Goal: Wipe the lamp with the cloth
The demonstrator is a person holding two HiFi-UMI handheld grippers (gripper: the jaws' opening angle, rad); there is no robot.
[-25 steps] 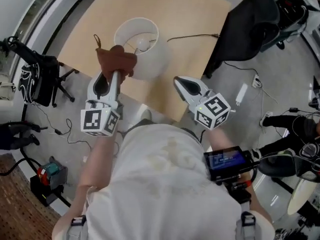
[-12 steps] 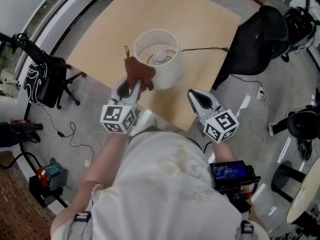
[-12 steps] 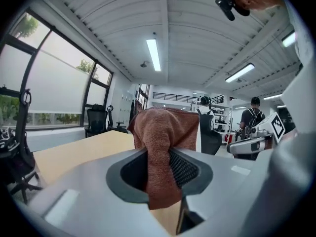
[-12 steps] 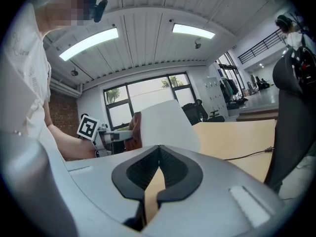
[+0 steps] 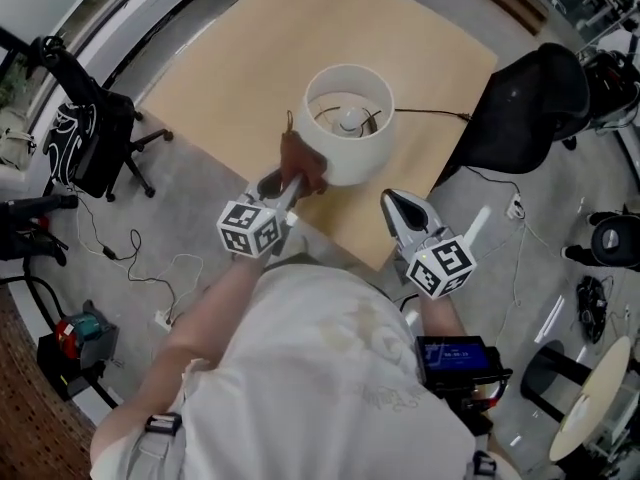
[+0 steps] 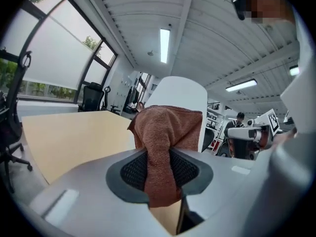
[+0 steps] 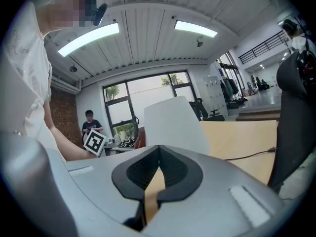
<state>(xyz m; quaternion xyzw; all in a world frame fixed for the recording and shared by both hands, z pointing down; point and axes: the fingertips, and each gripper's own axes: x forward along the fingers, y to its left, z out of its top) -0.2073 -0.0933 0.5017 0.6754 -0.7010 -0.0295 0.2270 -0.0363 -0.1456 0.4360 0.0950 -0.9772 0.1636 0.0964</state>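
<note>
Clamping a bunched rust-brown cloth, the left hand-held gripper sits beside the white lamp.

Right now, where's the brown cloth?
In the head view, the brown terry cloth sits left of centre, clamped in the left gripper, at the near-left side of the white cylindrical lamp shade on the tan wooden table.

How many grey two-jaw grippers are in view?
2. Left gripper clamps the brown terry cloth at the white lampshade; right gripper, shut and empty, is near the beige table's edge.
</note>
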